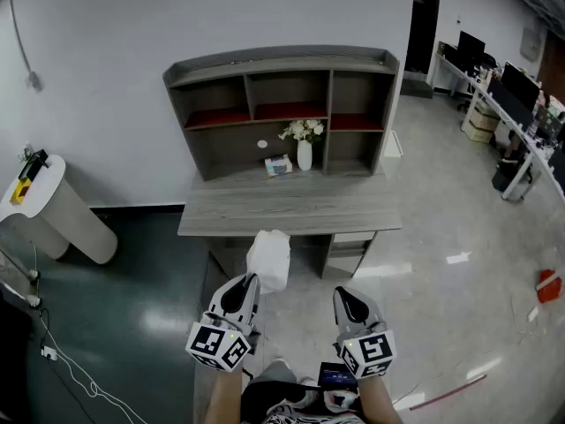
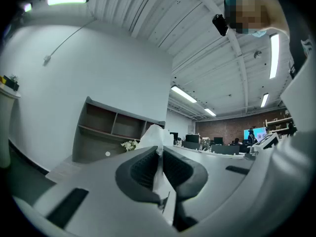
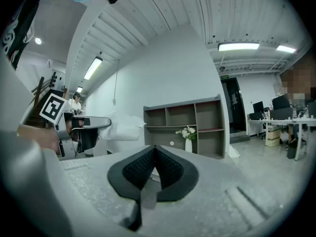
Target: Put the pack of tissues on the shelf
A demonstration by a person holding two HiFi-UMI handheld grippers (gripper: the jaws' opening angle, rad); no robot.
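Faces a grey desk (image 1: 291, 208) topped by a shelf unit (image 1: 282, 104), with a gripper in each hand, both pointing level. Pinches the white pack of tissues (image 1: 269, 256) by a thin edge in the left gripper (image 1: 251, 281), jaws clamped on the wrapper. Holds the pack in the air, short of the desk's front edge and on no shelf. Carries nothing in the right gripper (image 1: 344, 295): jaws pressed together, empty.

Only from the head view: takes in the whole desktop, with a white vase of flowers (image 1: 304, 148) at the back middle and a small box (image 1: 278, 166) just beside it on the left, plus a white pedestal (image 1: 62, 210) by the wall at the left.

Only from the left gripper view: shows the wrapper squeezed flat between the dark pads (image 2: 143, 169), the rest of the pack rising past the tips and covering part of the shelf unit.

Only from the right gripper view: gives the side-on look, with the pack sticking out ahead of the left gripper toward the shelf unit, well apart from it.
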